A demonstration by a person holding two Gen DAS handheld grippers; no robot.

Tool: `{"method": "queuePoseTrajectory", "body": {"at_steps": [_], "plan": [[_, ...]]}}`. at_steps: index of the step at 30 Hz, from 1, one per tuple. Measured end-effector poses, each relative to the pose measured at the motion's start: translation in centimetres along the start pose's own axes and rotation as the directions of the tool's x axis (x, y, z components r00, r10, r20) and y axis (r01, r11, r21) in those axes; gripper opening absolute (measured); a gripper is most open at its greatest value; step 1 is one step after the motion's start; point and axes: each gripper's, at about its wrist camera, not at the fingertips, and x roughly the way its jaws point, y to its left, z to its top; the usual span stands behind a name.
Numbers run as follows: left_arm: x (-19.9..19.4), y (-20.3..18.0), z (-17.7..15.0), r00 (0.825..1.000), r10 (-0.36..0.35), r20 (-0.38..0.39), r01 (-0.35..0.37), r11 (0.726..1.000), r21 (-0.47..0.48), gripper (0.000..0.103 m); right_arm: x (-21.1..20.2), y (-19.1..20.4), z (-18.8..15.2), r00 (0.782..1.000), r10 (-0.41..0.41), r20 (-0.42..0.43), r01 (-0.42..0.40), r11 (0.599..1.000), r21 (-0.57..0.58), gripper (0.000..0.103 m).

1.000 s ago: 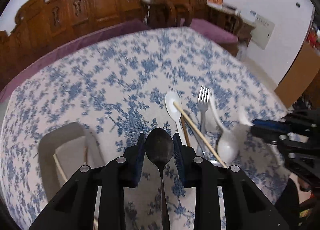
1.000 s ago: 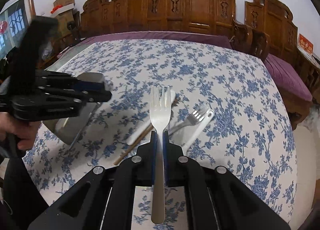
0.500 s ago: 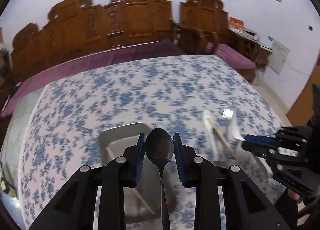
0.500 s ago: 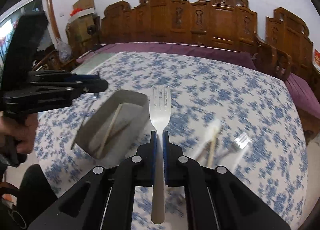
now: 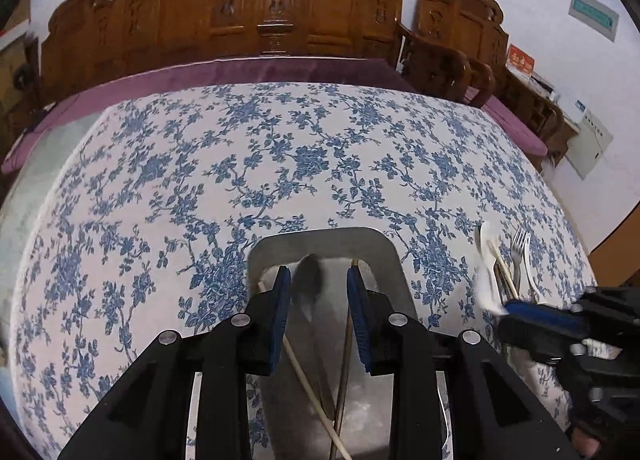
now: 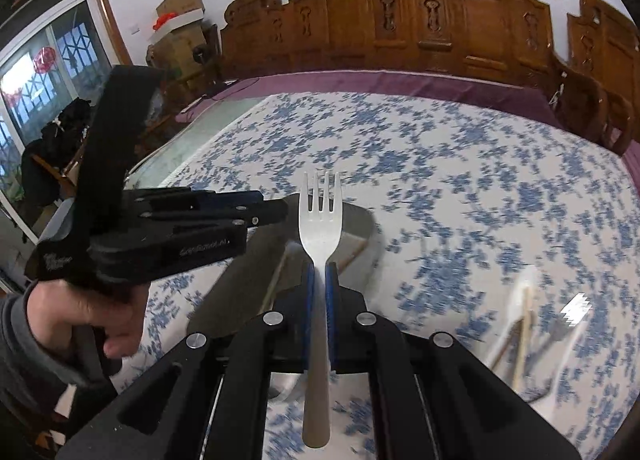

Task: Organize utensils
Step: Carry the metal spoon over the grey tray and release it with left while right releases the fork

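Above the metal tray [image 5: 320, 238] we held the left gripper [image 5: 316, 292] narrowly parted around a dark spoon [image 5: 308, 280]; beside it, the right gripper [image 6: 319, 284] clamped a fork [image 6: 320, 220]. Loose utensils [image 5: 508, 268] lay right.

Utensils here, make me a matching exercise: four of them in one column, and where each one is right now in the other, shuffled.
Things:
1. held fork
2. dark spoon
3. pale chopstick
4. white spoon

Places:
A. lying in the metal tray
B. on the tablecloth, in the loose pile
C. clamped in the right hand-held gripper
D. between the pads of the left hand-held gripper, above the tray

Pairs: 1-C, 2-D, 3-A, 4-B
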Motion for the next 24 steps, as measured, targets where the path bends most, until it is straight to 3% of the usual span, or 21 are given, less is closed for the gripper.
{"method": "queuePoseTrajectory", "body": {"at_steps": [13,14,15,16,17,21,24], "plan": [[-5.0,4.7,-1.8,0.998,0.061,0.028,-0.06,0.997,-0.047,0.034,6.9,1.8,1.2,0.996,0.076,-0.037,-0.07,0.987,0.142,0.011],[-5.3,4.9,-1.9,0.997,0.066,0.029,-0.064,0.997,-0.049,0.036,7.4,1.8,1.3,0.996,0.069,-0.049,-0.061,0.987,0.145,0.016],[-5.5,5.0,-2.0,0.997,0.067,0.03,-0.066,0.996,-0.052,0.038,7.6,1.8,1.2,0.996,0.071,-0.052,-0.063,0.987,0.145,0.03],[-5.6,5.1,-2.1,0.997,0.067,0.03,-0.066,0.996,-0.054,0.041,7.5,1.7,1.2,0.996,0.072,-0.047,-0.065,0.988,0.143,0.04],[-5.7,5.1,-2.2,0.997,0.066,0.03,-0.065,0.996,-0.055,0.042,7.4,1.5,1.1,0.996,0.074,-0.042,-0.067,0.987,0.143,0.041],[-5.9,4.3,-2.4,0.998,0.059,0.031,-0.057,0.997,-0.05,0.043,5.0,-0.1,0.5,0.997,0.081,-0.012,-0.079,0.988,0.135,0.041],[-5.9,2.9,-2.5,0.999,0.036,0.035,-0.034,0.999,-0.038,0.048,2.6,-2.0,-0.3,0.999,0.041,0.007,-0.042,0.995,0.096,0.039]]}}
